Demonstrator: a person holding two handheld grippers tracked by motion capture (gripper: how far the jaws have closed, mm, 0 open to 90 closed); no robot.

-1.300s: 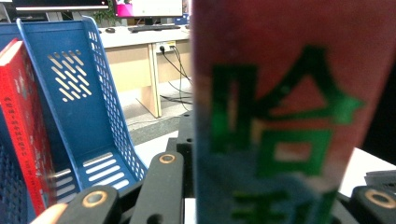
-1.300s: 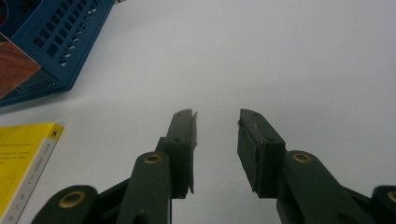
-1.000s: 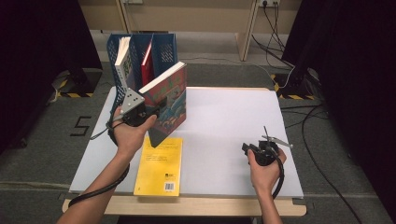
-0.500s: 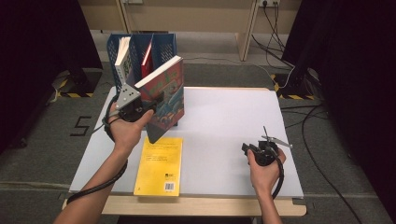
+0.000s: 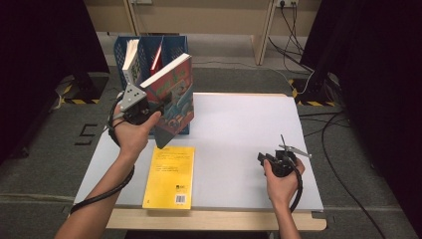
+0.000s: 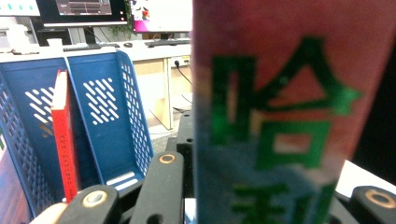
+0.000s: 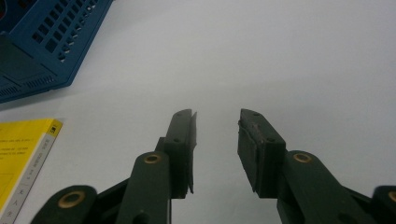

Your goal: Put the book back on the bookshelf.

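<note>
The left tongs pinch a thick paperback by its spine, holding it tilted in the air above the far left part of the worktop, just in front of the blue file rack. The book is a rectangular block with a glossy, busily printed red and teal cover and a pale edge of pages facing up; in the left gripper view its spine stands between the black jaws, pinkish red fading to blue, with large green characters. The rack is rigid blue plastic, split into upright compartments with slanted slot perforations in the walls; a slim red book stands in one compartment and a white-paged book leans in another. A flat yellow book with a matte cover and a barcode lies on the near left of the smooth, white worktop. The right tongs rest low on the near right, spread apart with nothing between their flat black pads.
</note>
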